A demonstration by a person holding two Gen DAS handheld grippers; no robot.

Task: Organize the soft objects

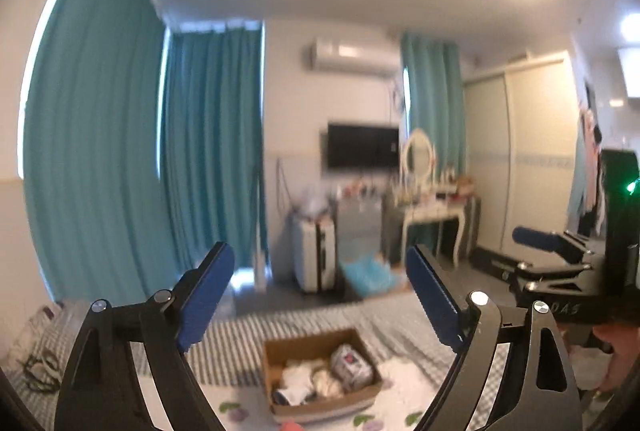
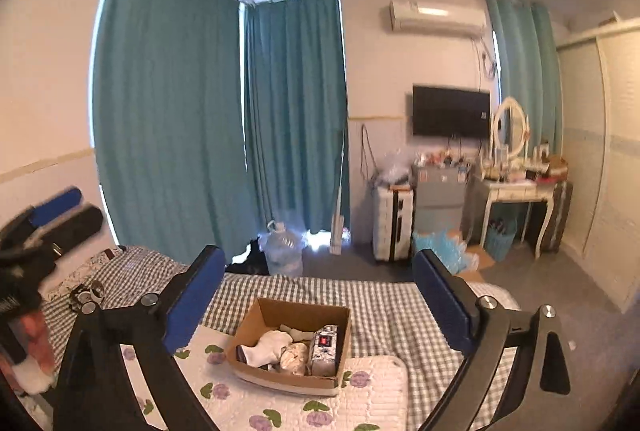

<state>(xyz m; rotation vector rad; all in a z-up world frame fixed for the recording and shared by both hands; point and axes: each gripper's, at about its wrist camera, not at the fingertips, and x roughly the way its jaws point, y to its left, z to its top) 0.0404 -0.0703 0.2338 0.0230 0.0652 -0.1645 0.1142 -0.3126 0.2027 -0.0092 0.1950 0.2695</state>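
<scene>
A brown cardboard box (image 2: 256, 315) sits on the bed and holds soft things: a white cloth (image 2: 272, 347), a beige bundle (image 2: 294, 358) and a patterned grey pouch (image 2: 325, 349). The box also shows in the left wrist view (image 1: 288, 349), blurred. My right gripper (image 2: 320, 279) is open and empty, held above and in front of the box. My left gripper (image 1: 320, 277) is open and empty, raised above the bed. The left gripper appears at the left edge of the right wrist view (image 2: 48, 219); the right one appears at the right of the left wrist view (image 1: 560, 255).
The bed has a grey checked sheet (image 2: 384, 303) and a white floral quilt (image 2: 372, 387). A black cable lies at the bed's left (image 2: 86, 295). Beyond stand a water jug (image 2: 283, 249), a white suitcase (image 2: 392, 223), a dressing table (image 2: 516, 191) and teal curtains (image 2: 168, 111).
</scene>
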